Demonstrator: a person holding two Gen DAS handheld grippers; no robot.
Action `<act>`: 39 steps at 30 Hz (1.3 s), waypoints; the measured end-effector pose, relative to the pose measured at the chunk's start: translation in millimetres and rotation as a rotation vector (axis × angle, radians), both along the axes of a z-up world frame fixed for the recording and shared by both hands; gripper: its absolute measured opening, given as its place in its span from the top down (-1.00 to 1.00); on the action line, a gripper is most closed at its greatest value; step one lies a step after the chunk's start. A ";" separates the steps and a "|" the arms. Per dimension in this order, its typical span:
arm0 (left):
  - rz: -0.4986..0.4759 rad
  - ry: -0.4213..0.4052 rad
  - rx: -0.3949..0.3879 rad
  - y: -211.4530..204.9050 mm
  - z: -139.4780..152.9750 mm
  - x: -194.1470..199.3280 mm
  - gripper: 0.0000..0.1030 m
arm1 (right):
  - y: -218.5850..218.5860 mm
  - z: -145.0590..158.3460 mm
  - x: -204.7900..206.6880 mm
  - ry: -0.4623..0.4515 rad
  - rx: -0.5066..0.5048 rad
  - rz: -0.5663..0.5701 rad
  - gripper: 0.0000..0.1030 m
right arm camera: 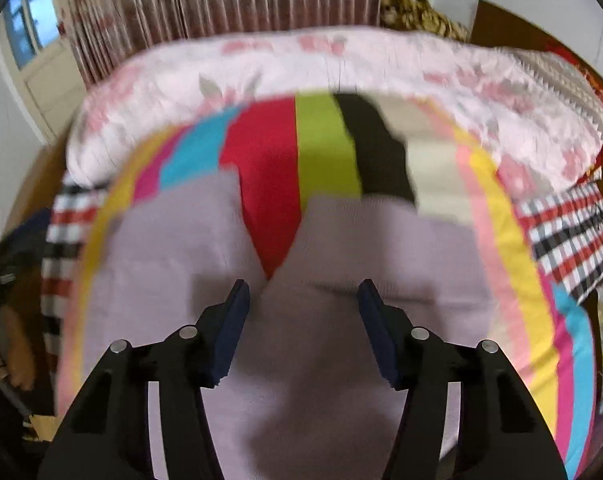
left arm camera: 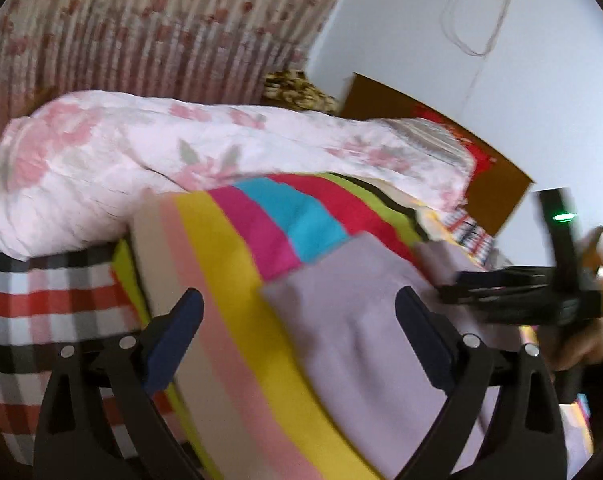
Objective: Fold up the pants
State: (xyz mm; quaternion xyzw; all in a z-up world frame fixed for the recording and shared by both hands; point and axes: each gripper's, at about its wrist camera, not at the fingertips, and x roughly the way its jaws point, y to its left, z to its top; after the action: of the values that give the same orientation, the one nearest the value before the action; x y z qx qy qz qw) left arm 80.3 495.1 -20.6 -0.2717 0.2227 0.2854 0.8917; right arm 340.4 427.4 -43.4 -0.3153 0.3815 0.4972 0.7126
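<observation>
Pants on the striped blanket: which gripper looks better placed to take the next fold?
Right, probably. The right gripper hovers open over the crotch of the lilac pants, both legs ahead. The left gripper straddles only their edge on the striped blanket.

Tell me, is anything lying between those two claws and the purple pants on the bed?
Nothing visible. The lilac pants lie bare on the striped blanket, right below the open right gripper. The open left gripper hangs over their edge, also unobstructed.

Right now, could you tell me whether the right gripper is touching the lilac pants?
Cannot tell. In the right wrist view the right gripper stands open over the lilac pants, but blur hides any gap or contact.
</observation>
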 end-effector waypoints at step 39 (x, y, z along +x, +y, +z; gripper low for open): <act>-0.357 -0.207 -0.492 16.6 -45.8 71.4 -0.79 | 13.6 1.4 38.0 0.278 0.177 0.051 0.12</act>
State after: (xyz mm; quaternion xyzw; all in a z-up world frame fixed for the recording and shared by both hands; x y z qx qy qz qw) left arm 151.7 511.8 -66.3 -0.4632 0.2375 0.0329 0.8532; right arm 378.4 441.0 -42.0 -0.1889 0.4232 0.5856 0.6651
